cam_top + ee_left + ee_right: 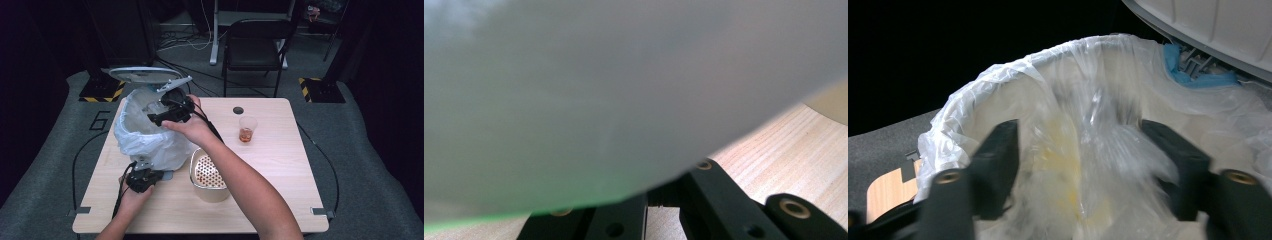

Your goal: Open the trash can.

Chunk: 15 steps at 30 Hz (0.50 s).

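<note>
A bin [150,131] lined with a white bag [1083,145] is stood upright at the desk's [280,165] far left, mouth upward, lid [142,75] raised behind. The right gripper [167,116] is held over the mouth, fingers [998,155] apart around a blurred clear wrapper [1113,145]. The left gripper [142,179] is pressed against the bin's base, fingers together.

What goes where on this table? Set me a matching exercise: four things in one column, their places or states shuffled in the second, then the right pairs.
Things
1. clear plastic cup
2. perforated container
3. bin lid
4. right gripper

Places or states
A. raised open behind the lined bin
B. over the bin's mouth, jaws apart, a clear crumpled piece of plastic between them
C. standing alone toward the table's far side, a little amber liquid inside
D. at the table's near middle, beside the person's right forearm

Pairs: 1-C, 2-D, 3-A, 4-B
</note>
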Motion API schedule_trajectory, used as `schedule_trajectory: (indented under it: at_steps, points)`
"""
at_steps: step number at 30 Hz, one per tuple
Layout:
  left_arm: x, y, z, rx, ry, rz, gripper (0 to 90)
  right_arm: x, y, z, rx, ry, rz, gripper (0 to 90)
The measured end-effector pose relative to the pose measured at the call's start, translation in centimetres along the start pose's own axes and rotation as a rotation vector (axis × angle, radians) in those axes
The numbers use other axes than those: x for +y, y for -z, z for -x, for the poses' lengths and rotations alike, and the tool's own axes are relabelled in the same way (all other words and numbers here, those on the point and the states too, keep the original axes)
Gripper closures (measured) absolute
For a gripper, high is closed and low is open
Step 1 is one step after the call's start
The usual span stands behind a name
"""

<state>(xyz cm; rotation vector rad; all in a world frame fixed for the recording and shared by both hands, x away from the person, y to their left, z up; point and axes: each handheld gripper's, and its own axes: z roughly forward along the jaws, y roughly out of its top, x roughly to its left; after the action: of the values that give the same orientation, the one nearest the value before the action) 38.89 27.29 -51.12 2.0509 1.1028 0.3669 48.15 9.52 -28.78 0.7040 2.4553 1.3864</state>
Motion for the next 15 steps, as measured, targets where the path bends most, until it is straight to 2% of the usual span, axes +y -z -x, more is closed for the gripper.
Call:
schedule_trajectory:
  at_steps: [1, 2, 4, 5, 7, 8, 11, 15]
  points:
    - [0.0, 0.0, 0.0, 0.0, 0.002, 0.001, 90.0, 0.0, 0.1, 0.0, -0.002, 0.005, 0.006, 23.3]
    - [0.0, -0.1, 0.1, -0.004, 0.023, 0.02, 90.0, 0.0, 0.1, 0.0, -0.007, 0.003, 0.014, 20.2]
    - [0.0, -0.1, 0.1, -0.002, 0.021, 0.016, 90.0, 0.0, 0.2, 0.0, -0.007, -0.006, 0.023, 17.4]
    - [0.0, 0.0, 0.0, 0.001, 0.001, 0.001, 90.0, 0.0, 0.4, 0.1, 0.002, -0.006, 0.03, 16.3]
    - [0.0, 0.0, 0.0, 0.001, 0.001, 0.004, 90.0, 0.0, 0.5, 0.0, -0.001, -0.011, 0.024, 17.4]
    - [-0.1, -0.1, 0.2, 0.0, 0.023, 0.02, 90.0, 0.0, 0.6, 0.0, -0.002, -0.013, 0.022, 18.0]
    - [0.0, 0.0, 0.0, 0.002, 0.004, 0.004, 90.0, -0.1, 0.9, -0.1, 0.003, 0.0, 0.019, 22.2]
    - [-0.1, -0.1, 0.1, -0.007, 0.021, 0.023, 90.0, -0.4, 1.5, -0.2, 0.011, 0.01, 0.022, 28.1]
